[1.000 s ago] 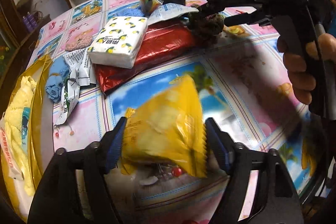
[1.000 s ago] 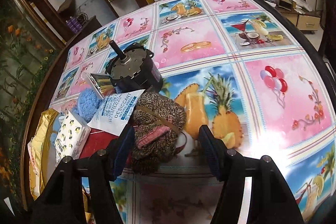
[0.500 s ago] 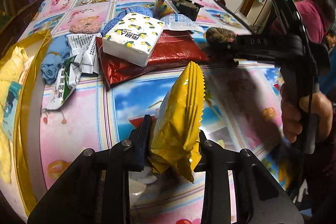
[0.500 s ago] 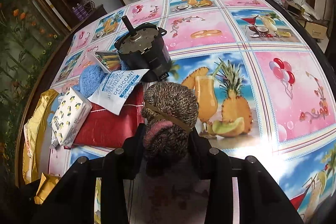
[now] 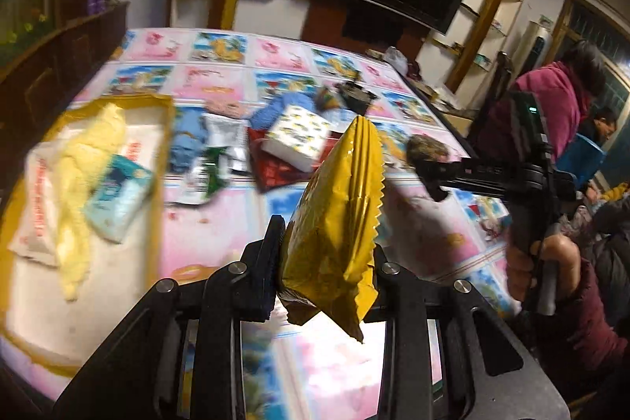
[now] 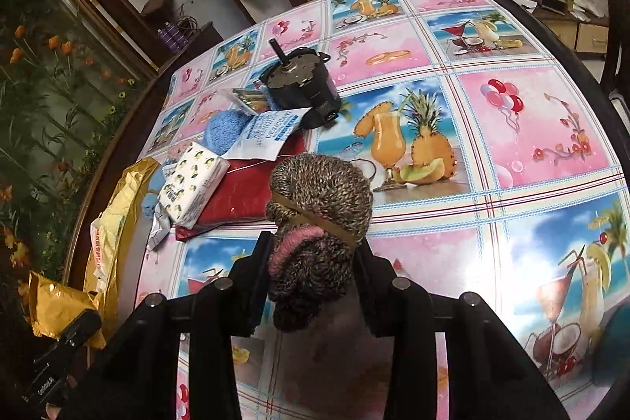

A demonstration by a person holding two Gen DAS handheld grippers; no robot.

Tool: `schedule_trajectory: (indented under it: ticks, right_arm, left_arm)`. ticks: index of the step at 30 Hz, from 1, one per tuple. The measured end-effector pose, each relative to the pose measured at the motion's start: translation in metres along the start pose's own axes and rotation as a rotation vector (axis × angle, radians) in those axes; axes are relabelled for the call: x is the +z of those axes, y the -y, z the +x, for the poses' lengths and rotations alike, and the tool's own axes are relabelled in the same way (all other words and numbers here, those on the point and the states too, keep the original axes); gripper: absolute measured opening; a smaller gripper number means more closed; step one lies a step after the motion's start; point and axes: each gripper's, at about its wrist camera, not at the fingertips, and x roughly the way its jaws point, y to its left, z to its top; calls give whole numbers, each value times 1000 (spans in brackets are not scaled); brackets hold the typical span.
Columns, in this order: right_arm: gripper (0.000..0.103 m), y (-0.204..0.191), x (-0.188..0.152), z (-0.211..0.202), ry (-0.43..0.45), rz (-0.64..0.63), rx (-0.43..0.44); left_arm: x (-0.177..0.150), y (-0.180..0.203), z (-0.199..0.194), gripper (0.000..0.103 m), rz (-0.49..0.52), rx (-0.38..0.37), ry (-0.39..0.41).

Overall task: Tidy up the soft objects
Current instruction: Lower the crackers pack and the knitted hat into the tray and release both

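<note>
Left gripper (image 5: 327, 254) is pinching one yellow foil packet (image 5: 338, 219), holding it upright and clear of the table (image 5: 220, 243), serrated edge facing right. Right gripper (image 6: 311, 262) is pinching one rolled knit bundle (image 6: 319, 223), brown-flecked with a pink band and one tan elastic across it; both pads are pressing its sides, and it is sitting above the tablecloth. Two grippers, two items in grip, one each. One hand (image 5: 539, 270) is showing on the right gripper's handle in the left view. The pile on the table is counting out as: one lemon-print tissue pack (image 6: 193, 184) lying on one red foil bag (image 6: 240, 195), one white desiccant sachet (image 6: 267, 136) overlapping the bag's far edge, one blue knit piece (image 6: 220, 128) behind it, one black motor (image 6: 299, 85) further back. At the table's left edge one yellow-rimmed tray (image 5: 157, 128) is holding one pale yellow cloth (image 5: 86, 180) and one teal-and-white pack (image 5: 118, 199); blur is hiding anything more.
</note>
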Motion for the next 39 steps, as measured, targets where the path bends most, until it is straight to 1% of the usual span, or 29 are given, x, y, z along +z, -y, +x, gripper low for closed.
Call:
schedule_trajectory:
  ticks: [2, 6, 12, 19, 24, 25, 26, 28, 30, 32, 34, 36, 39]
  right_arm:
    - [39, -11, -3, -2, 3, -19, 10]
    - [39, -43, -8, 4, -20, -67, 35]
    - [39, -108, -17, 25, -65, -176, 77]
    - [39, -187, -30, 53, -118, -306, 174]
    - [39, -238, -39, 81, -175, -387, 195]
    - [39, -247, -41, 87, -187, -401, 195]
    - [39, -255, -44, 92, -200, -414, 197]
    - [39, -269, -51, 100, -220, -442, 200]
    - [41, -282, -58, 107, -230, -484, 185]
    - [41, -292, -66, 111, -222, -530, 153]
    - [43, -299, -71, 116, -215, -558, 132]
    - [45, -302, -72, 116, -205, -570, 129]
    - [47, -300, -70, 111, -182, -567, 137]
  left_arm:
    - [-3, -17, -7, 29, -30, 32, 10]
    - [-13, -56, -16, 29, -115, 77, 19]
    - [-26, -106, -21, 29, -218, 141, 10]
    - [-38, -155, -28, 29, -311, 237, -1]
    - [-41, -184, -23, 29, -376, 278, -25]
    - [-42, -187, -22, 29, -384, 273, -29]
    - [-43, -190, -22, 32, -395, 257, -29]
    - [-45, -195, -24, 46, -422, 215, -22]
    - [-45, -197, -27, 46, -432, 184, -3]
    - [-44, -197, -35, 46, -428, 194, 21]
    - [-44, -198, -43, 50, -436, 204, 49]
    - [-45, -202, -50, 54, -449, 212, 70]
    - [-47, -206, -58, 54, -467, 215, 92]
